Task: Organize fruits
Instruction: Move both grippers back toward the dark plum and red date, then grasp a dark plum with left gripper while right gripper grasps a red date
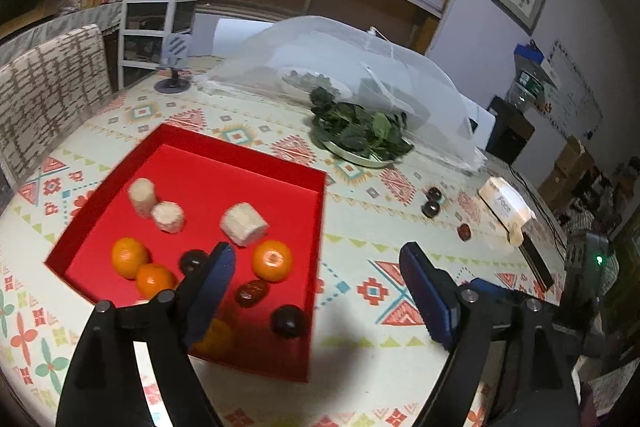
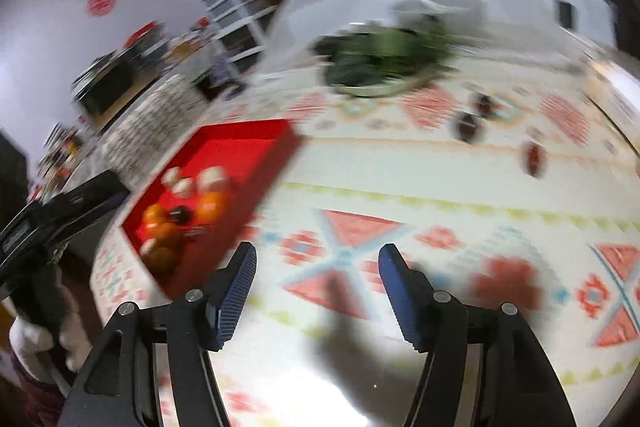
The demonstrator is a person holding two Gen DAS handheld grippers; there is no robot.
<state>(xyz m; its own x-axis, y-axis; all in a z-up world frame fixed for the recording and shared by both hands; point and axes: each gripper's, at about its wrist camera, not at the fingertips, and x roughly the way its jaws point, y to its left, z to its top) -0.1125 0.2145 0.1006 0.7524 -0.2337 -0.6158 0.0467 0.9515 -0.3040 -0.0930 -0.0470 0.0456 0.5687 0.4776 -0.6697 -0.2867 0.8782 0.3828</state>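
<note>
- A tray (image 1: 192, 163) is lying on the table (image 1: 360, 227), toward its left side.
- Three oranges (image 1: 272, 261), three cut cylinders (image 1: 244, 225) and several dark fruits (image 1: 288, 321) are sitting in the tray.
- A plate of leaves (image 1: 360, 135) is resting behind the tray to the right, before a mesh cover (image 1: 340, 63).
- Three more dark fruits (image 1: 431, 207) are lying on the table, right of the tray.
- A box (image 1: 506, 207) is lying right of these.

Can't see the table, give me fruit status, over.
Both claws open, empty. Shallow red tray holds oranges; three dark fruits outside. Nothing blocking.
</note>
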